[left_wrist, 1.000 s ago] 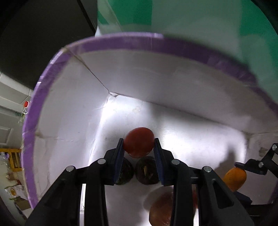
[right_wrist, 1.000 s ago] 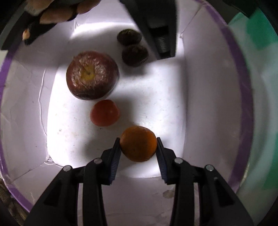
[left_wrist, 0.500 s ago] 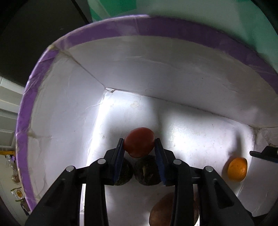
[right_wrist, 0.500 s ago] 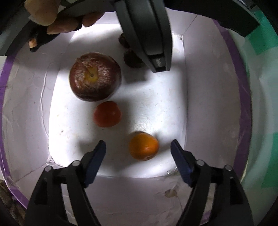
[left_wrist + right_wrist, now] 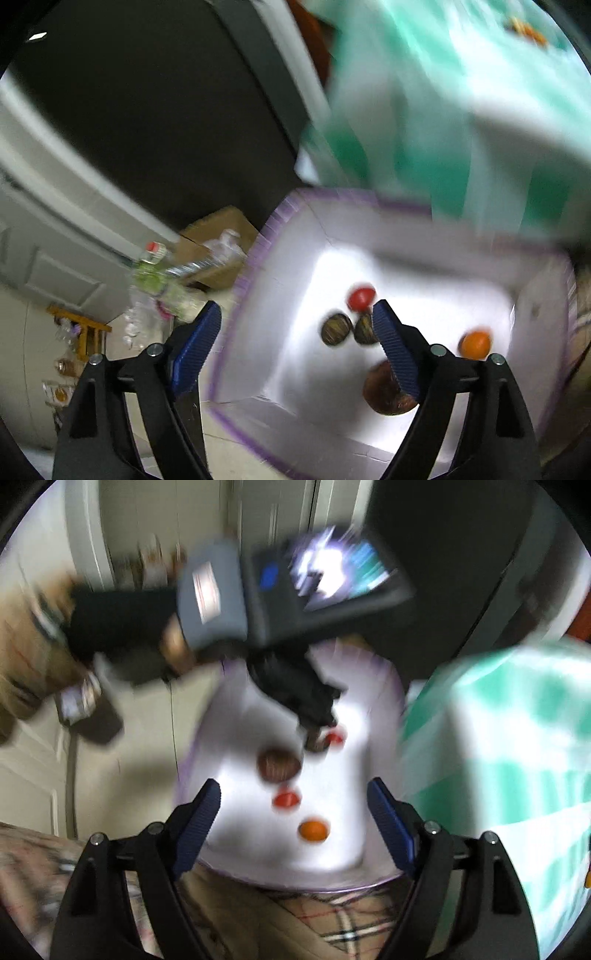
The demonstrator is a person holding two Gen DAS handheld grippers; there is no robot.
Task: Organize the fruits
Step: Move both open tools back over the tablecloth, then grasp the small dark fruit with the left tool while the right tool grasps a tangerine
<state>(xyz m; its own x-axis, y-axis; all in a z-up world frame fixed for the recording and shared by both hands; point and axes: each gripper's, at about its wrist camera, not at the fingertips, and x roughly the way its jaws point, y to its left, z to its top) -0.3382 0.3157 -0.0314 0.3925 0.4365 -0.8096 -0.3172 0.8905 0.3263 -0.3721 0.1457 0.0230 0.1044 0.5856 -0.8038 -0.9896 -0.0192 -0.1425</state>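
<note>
A white box with a purple rim (image 5: 240, 288) holds all the fruit. In the left wrist view a small red fruit (image 5: 361, 298), two dark fruits (image 5: 335, 329), an orange (image 5: 475, 344) and a big brown-red apple (image 5: 384, 395) lie on its floor. My left gripper (image 5: 295, 317) hangs high above the box's left rim, its jaws opening and bare. My right gripper (image 5: 293, 794) is also raised over the box (image 5: 332, 886), its jaws opening with nothing between them. Far below it lie the orange (image 5: 313, 830), a red fruit (image 5: 286, 799) and the apple (image 5: 279, 766). Both views are blurred.
A green-and-white checked cloth (image 5: 443, 110) borders the box's far side (image 5: 498, 757). Plastic bottles (image 5: 159, 280) and a cardboard carton (image 5: 218, 236) stand on the floor to the left. Plaid fabric (image 5: 332, 923) lies under the right gripper. A hand holds the left gripper's body (image 5: 295, 590).
The right gripper let go of the orange, then the left let go of the red fruit. Both have risen out of the box, and the fruits stay on its floor.
</note>
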